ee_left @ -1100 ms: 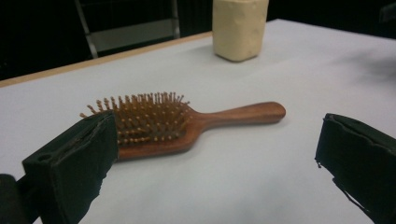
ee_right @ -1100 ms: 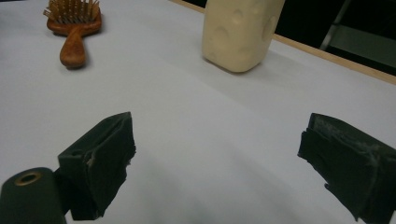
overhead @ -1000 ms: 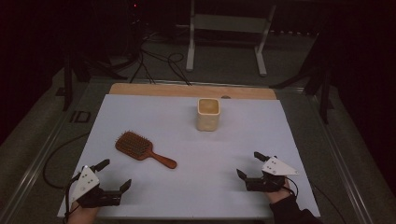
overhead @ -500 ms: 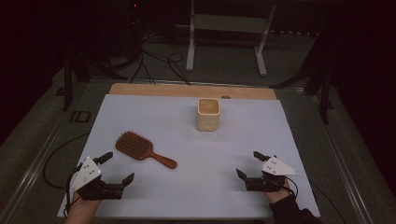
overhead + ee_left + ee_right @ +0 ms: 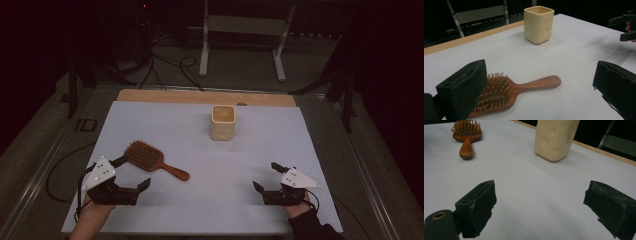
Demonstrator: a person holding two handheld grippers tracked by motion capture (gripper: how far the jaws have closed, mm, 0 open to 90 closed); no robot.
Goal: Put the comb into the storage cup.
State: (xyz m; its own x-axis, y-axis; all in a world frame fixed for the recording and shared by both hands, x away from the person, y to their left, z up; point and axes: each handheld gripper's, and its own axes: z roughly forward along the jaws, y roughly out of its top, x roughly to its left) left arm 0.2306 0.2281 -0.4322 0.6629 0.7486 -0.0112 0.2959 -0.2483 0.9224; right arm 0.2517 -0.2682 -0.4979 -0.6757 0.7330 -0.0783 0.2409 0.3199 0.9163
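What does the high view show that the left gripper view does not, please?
High view alone: both hands, each tool's grey plate, the floor cables and the whole white table cover. Left gripper view alone: the left tool seen along its own wide-open jaws, one jaw close by the hairbrush's bristles. Both: the wooden hairbrush, the cream cup and the right tool.

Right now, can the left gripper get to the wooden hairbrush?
Probably yes. The left gripper is open and right beside the wooden hairbrush, whose head lies by one jaw in the left gripper view. Nothing stands between them; the cream cup sits farther back.
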